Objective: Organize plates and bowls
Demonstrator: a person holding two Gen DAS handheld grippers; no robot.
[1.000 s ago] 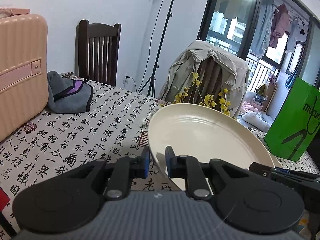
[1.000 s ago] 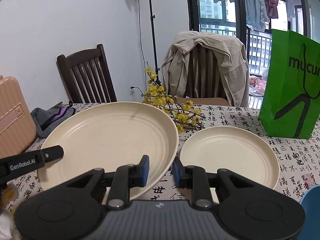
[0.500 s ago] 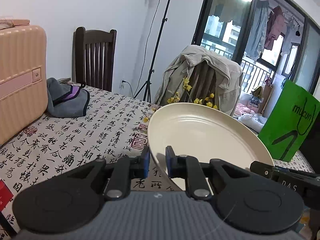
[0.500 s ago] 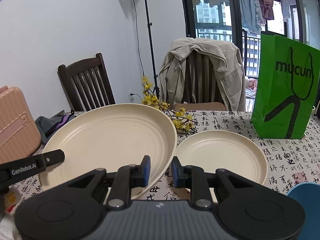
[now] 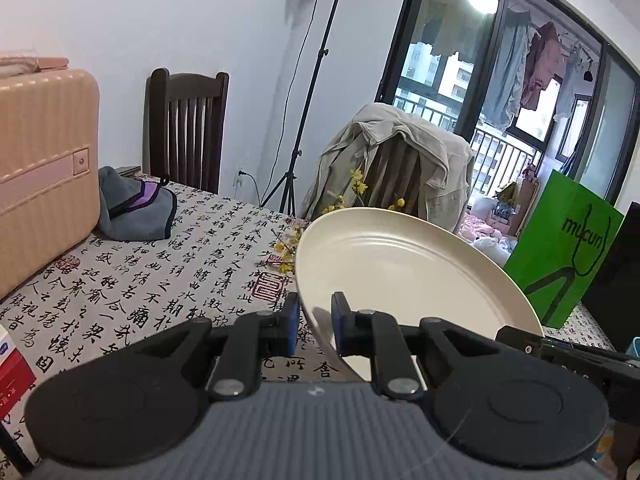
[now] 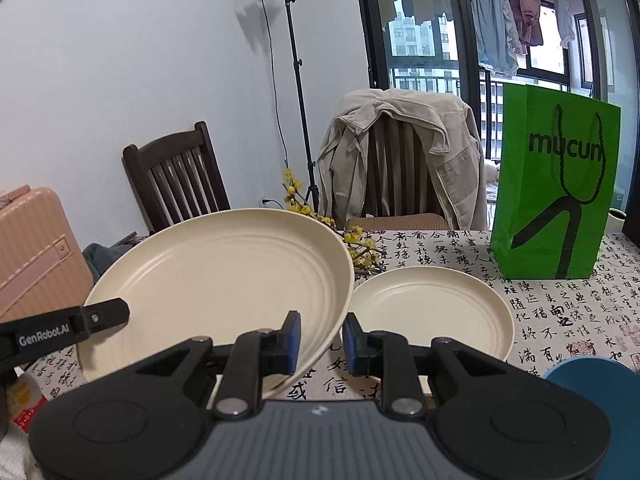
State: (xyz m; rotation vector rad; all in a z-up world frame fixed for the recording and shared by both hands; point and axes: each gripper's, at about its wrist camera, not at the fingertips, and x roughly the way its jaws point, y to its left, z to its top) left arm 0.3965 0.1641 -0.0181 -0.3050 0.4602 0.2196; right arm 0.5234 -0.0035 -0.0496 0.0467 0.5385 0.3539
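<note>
Pink suitcase (image 5: 44, 176), green paper bag (image 6: 556, 184), jacket-draped chair (image 6: 400, 160), yellow flowers (image 6: 360, 240)

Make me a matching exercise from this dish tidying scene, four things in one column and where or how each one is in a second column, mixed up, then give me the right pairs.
Things:
1. large cream plate
2. smaller cream plate
3. green paper bag
4. beige jacket

Places or states:
A. draped over a chair back
B. lying flat on the tablecloth
C. lifted and tilted, its rim clamped by the left gripper and the right gripper
D. standing upright on the table behind the flat plate

Pairs: 1-C, 2-B, 3-D, 4-A
</note>
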